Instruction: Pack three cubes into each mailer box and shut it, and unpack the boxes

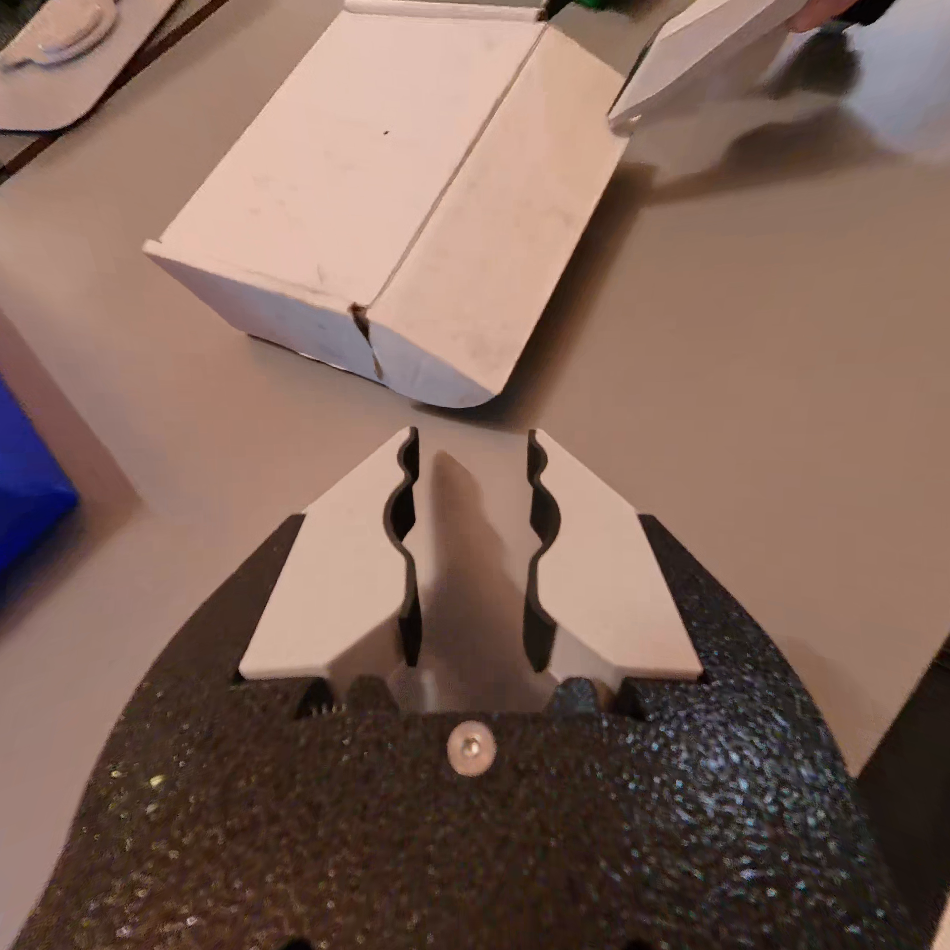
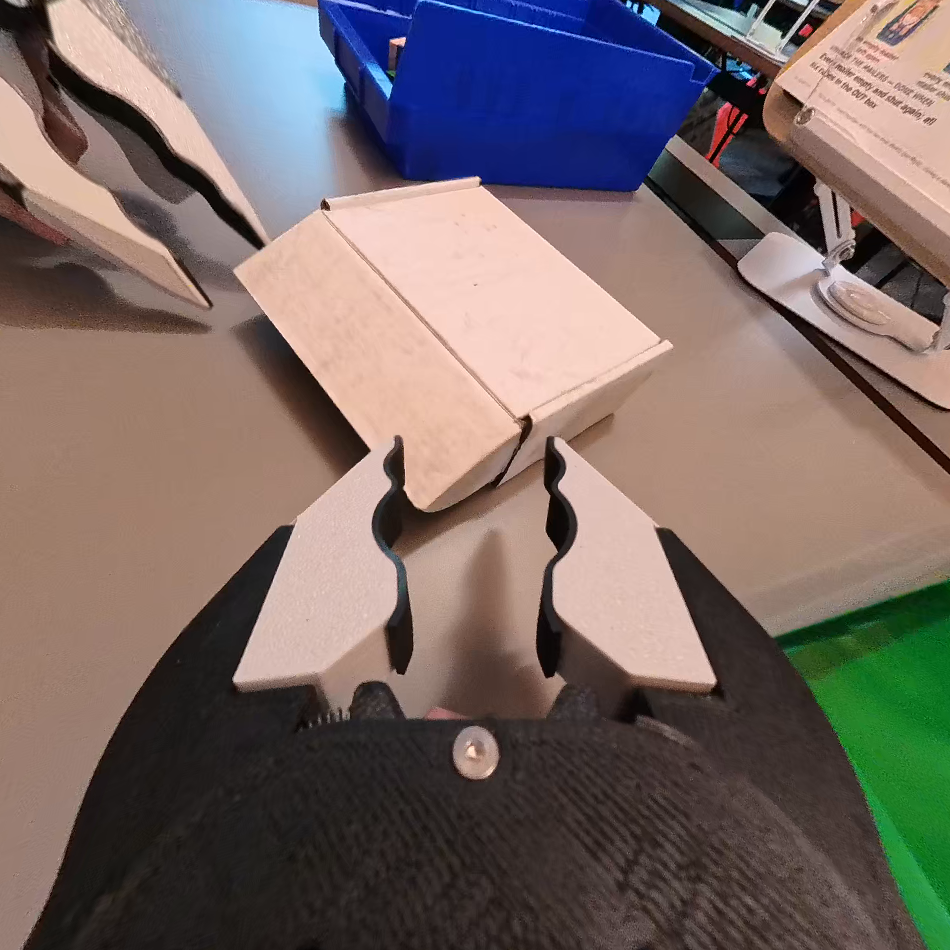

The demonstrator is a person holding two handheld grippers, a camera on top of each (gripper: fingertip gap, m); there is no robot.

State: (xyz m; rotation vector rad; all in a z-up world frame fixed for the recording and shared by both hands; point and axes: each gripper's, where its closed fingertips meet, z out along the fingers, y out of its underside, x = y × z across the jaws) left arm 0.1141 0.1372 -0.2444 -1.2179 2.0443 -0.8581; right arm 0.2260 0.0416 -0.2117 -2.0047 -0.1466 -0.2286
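A grey table [image 1: 745, 360] fills both views and carries everything else. At its far side in the right wrist view stands a blue plastic bin [image 2: 519, 97] with an inner divider; a small tan object shows inside it, too little of it to name. The same bin appears as a blue corner at the left edge of the left wrist view. To the right of the table, a printed instruction sheet on a board [image 2: 869, 97] is propped on a white stand [image 2: 843, 288] with a round base.

1 white mailer box [image 2: 452, 329] sits near the middle of the table, closed, its lid folded down and its front flap sloping to the tabletop. A dark slit marks the corner where the flap meets the side wall. In the left wrist view the mailer box [image 1: 390, 205] lies just ahead of the fingertips and apart from them.

The right gripper [image 2: 475, 447] is partly open and empty, and the box's near corner sits between its 2 fingertips; whether the left finger touches the flap is unclear. The left gripper [image 1: 473, 437] is also partly open, holding nothing, poised above bare table. It shows again, blurred, at the upper left of the right wrist view, just beside the box's far flap edge.
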